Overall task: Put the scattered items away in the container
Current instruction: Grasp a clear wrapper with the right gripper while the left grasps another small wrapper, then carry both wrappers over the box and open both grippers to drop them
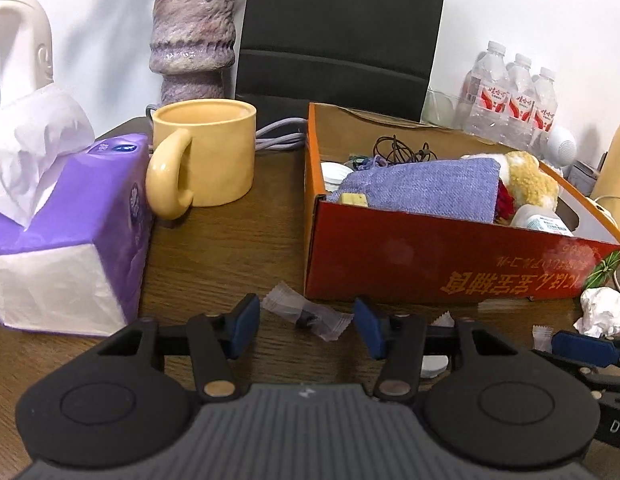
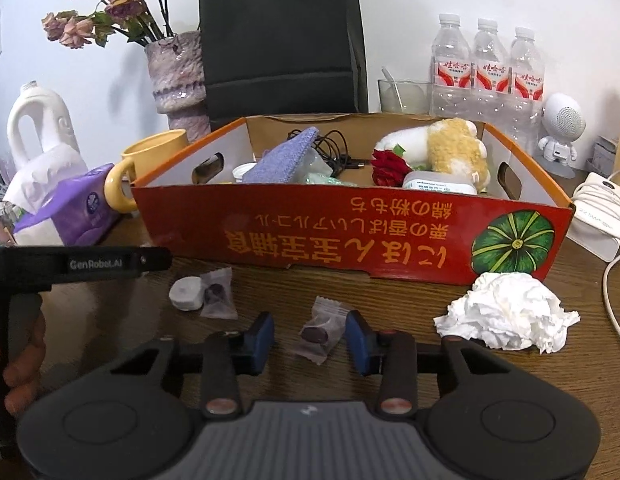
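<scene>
both the left gripper (image 1: 305, 330) and right gripper (image 2: 310, 338) gape apart around wrapped sweets, contents too dark to identify.

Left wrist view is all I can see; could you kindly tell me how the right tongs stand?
Observer: The right tongs are open, with a dark candy in a clear wrapper lying between the fingers, not gripped.
Operator: Thank you. Is anything else loose nearby?
Observer: A white round roll lies right beside a second wrapped candy, further left.
Operator: And right of the red cardboard box?
Observer: A white charger brick, wound with its cable, lies there.
</scene>
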The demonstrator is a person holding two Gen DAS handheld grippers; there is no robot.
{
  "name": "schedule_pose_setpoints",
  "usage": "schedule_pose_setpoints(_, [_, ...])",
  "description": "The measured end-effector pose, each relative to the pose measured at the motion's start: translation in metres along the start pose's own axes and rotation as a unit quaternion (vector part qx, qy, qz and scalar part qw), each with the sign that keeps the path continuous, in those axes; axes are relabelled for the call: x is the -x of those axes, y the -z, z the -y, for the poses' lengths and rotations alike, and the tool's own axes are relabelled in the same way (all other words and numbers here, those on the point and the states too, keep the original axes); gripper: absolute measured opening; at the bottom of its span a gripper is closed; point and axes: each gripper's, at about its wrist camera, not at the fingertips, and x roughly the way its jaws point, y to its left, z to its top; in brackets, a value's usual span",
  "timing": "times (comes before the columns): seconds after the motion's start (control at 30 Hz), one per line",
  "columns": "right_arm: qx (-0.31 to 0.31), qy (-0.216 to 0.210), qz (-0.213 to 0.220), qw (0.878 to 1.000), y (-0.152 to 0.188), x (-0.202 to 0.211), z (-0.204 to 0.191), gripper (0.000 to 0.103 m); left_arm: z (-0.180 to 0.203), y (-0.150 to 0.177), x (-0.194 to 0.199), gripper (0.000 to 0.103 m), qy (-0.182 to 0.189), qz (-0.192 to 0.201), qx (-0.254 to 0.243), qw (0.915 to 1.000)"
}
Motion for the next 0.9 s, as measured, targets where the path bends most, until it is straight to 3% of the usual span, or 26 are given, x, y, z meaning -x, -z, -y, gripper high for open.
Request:
schedule_pose_setpoints(0.1, [0.011, 0.004, 0.004, 1.0, 0.003, 0.0, -0.004, 0.039, 0.0, 0.0, -0.001, 0.041, -0.005, 0.005, 0.001, 1.0])
schedule_pose_setpoints(0.13, [0.018, 0.007, 0.004, 1.0, 0.003, 0.0, -0.006, 0.038, 0.0, 0.0, -0.001, 0.031, -0.006, 0.006, 0.002, 1.0])
schedule_pose_setpoints(0.17, [0.024, 0.012, 0.004, 1.0, 0.003, -0.001, -0.008, 0.035, -0.001, 0.0, -0.001, 0.031, -0.005, 0.005, 0.003, 1.0])
schedule_pose_setpoints(0.23, [0.03, 0.021, 0.004, 0.999, 0.004, 0.0, -0.01, 0.021, -0.002, 0.001, -0.001, 0.029, -0.003, 0.005, 0.006, 1.0])
schedule_pose_setpoints(0.3, [0.031, 0.022, 0.004, 0.999, 0.004, 0.0, -0.01, 0.019, -0.002, 0.001, 0.0, 0.016, 0.002, 0.007, 0.007, 0.9999])
schedule_pose_setpoints(0.63, [0.023, 0.015, 0.014, 1.0, 0.007, 0.014, -0.011, 0.016, -0.001, 0.006, 0.023, 0.01, -0.014, 0.022, -0.012, 0.9996])
schedule_pose_setpoints(0.77, [-0.003, 0.018, 0.05, 0.999, 0.017, 0.05, -0.011, 0.016, 0.003, 0.018, 0.07, 0.01, -0.021, 0.066, -0.002, 0.9976])
schedule_pose_setpoints(0.9, [-0.031, 0.021, 0.087, 0.995, 0.034, 0.091, -0.009, 0.016, 0.017, 0.05, 0.134, 0.01, -0.023, 0.119, 0.015, 0.9925])
